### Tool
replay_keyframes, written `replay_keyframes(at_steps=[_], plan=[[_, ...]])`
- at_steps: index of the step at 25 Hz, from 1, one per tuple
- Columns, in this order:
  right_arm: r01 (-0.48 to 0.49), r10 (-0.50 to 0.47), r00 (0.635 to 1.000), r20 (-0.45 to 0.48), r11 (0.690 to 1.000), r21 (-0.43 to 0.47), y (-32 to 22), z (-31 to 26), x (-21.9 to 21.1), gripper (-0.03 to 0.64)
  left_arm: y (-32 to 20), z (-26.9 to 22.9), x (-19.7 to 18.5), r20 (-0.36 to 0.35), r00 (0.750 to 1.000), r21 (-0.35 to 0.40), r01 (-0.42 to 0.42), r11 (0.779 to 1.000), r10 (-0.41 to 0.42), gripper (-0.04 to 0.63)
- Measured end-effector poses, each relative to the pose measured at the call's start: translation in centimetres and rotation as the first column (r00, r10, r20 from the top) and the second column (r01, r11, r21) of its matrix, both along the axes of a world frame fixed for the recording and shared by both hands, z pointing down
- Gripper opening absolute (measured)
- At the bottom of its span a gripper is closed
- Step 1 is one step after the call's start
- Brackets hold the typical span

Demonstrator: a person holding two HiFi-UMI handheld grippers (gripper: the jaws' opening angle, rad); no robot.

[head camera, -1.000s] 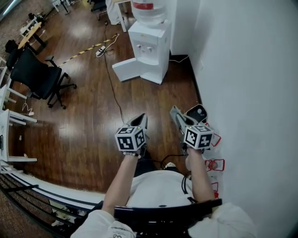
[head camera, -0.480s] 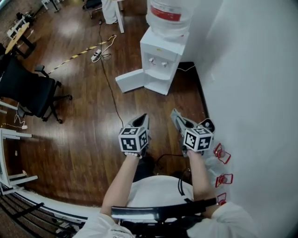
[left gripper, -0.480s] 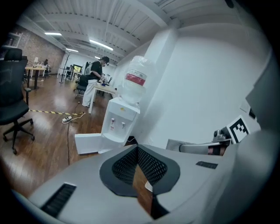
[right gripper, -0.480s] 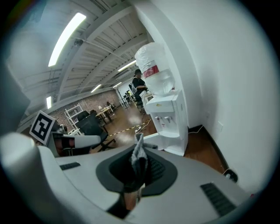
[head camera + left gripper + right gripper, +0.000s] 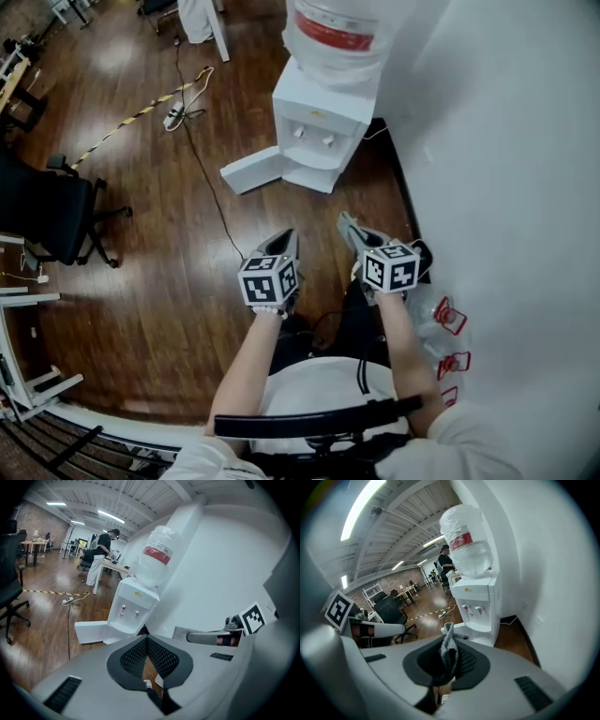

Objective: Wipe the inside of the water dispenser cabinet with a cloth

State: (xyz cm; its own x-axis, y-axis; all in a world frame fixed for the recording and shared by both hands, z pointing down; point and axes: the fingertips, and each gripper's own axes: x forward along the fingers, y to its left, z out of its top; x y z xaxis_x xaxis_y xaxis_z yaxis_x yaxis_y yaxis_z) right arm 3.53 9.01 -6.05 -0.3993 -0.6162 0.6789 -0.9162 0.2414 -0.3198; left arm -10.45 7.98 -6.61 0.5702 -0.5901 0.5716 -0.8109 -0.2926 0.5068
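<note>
Facing the water dispenser (image 5: 317,117), right gripper (image 5: 346,223) pinches a cloth (image 5: 449,642); left gripper (image 5: 285,236) closed.

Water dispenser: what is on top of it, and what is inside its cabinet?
On top of the dispenser stands a big bottle with a red label. The cabinet door is open, but the inside is hidden in every view.

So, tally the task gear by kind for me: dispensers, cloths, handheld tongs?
White floor-standing water dispenser: 1
Grey cloth: 1
Grey handheld tongs: 2, the left tongs and the right tongs
Total: 4
</note>
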Motion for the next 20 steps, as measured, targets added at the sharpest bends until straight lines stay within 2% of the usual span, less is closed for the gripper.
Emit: replay_keyframes(at_steps=[4,10,14,17,20], plan=[[0.065,-0.065,0.998,-0.017,0.998,-0.026,-3.8,2.7,1.4,0.037,-3.2,2.6,1.6,0.004,0.999,-0.019,0.051,0.999,-0.051,-0.012],[0.219,-0.220,0.975,-0.039,0.975,-0.037,-9.1,9.8,3.1,0.036,-7.0,10.2,4.1,0.070,0.993,-0.044,0.097,0.994,-0.094,-0.012],[0.228,-0.228,0.974,-0.007,0.973,-0.043,-12.8,17.0,3.3,0.035,-10.1,16.9,5.1,0.072,0.992,-0.056,0.111,0.992,-0.107,-0.011],[0.213,-0.213,0.977,0.015,0.977,-0.018,-14.7,23.1,1.6,0.035,-11.8,23.4,4.8,0.057,0.992,-0.060,0.115,0.992,-0.112,-0.011],[0.210,-0.210,0.977,0.020,0.978,0.016,-15.9,30.2,-0.4,0.035,-13.3,30.9,4.4,0.070,0.993,-0.036,0.101,0.994,-0.098,-0.011]])
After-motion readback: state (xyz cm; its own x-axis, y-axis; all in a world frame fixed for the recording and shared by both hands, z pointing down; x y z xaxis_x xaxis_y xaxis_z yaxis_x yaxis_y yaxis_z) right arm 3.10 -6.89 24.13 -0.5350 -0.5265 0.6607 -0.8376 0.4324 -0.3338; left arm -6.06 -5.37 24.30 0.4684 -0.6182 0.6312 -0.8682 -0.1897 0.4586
